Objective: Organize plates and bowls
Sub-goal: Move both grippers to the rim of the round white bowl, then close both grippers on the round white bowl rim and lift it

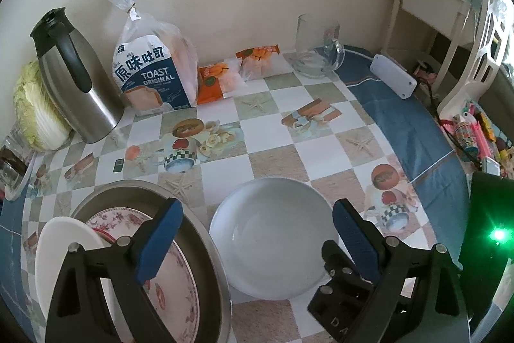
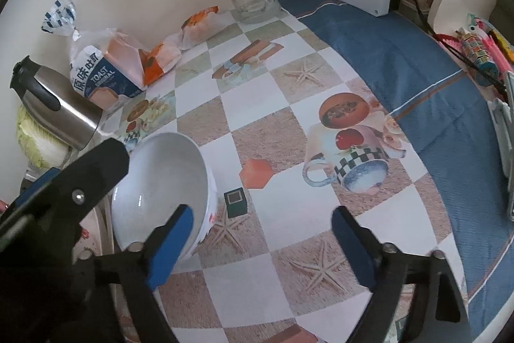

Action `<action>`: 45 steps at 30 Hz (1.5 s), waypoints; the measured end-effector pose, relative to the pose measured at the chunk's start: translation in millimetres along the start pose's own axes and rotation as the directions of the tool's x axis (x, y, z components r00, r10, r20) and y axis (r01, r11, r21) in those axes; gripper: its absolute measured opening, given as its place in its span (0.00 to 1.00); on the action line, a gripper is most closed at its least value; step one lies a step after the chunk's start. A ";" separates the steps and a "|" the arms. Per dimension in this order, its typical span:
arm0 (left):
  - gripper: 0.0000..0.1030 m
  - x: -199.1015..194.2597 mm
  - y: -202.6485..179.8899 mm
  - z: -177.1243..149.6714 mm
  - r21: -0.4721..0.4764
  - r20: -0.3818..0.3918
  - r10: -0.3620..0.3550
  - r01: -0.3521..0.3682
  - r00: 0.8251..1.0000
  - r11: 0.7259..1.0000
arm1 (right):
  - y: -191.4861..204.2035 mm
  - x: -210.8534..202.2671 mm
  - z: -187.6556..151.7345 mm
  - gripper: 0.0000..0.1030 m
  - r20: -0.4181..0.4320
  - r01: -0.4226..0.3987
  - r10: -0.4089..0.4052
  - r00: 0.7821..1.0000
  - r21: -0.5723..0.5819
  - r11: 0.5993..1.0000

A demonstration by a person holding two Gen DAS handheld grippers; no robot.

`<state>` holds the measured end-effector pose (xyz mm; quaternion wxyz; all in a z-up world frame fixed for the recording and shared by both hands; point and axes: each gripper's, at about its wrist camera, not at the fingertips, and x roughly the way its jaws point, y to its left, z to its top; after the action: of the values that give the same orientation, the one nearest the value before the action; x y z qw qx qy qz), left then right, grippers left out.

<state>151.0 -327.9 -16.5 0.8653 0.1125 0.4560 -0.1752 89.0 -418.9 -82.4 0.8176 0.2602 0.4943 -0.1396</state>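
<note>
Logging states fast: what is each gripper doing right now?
Left gripper: open, holding nothing, above the white bowl.
Right gripper: open, holding nothing, bowl beside its left finger.

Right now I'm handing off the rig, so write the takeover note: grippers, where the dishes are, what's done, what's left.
Left gripper: open, empty, hovering over the white bowl.
Right gripper: open, empty, above bare tablecloth just right of that bowl.
Metal basin, left of the bowl, holds a floral plate and a white plate leaning on its left rim.
Done: two plates in the basin.
Left: the white bowl, alone on the cloth; probably goes in with the plates.
</note>
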 end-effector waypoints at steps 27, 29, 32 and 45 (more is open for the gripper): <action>0.67 16.4 5.5 -5.8 -0.019 -0.065 -0.044 0.043 0.997 0.999 | -7.8 -6.3 0.3 0.18 0.034 -0.020 0.019 0.999 0.036 0.999; 0.64 20.6 5.0 -7.8 -0.024 -0.081 -0.052 0.050 0.995 0.998 | -13.4 -8.7 1.5 0.18 0.035 -0.009 0.007 0.999 0.054 0.998; 0.55 29.7 2.5 -12.2 -0.031 -0.116 -0.072 0.068 0.991 0.997 | -19.6 -9.1 2.4 0.18 0.032 -0.014 0.012 0.999 0.075 0.997; 0.21 51.0 4.6 -24.0 -0.070 -0.173 -0.110 0.099 0.979 0.993 | -17.8 -6.3 1.7 0.11 0.019 -0.025 0.023 1.000 0.068 0.997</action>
<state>161.5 -325.3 -72.0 0.8140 0.0772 0.5413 -0.1960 78.6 -434.8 -81.3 0.8142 0.2927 0.4787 -0.1489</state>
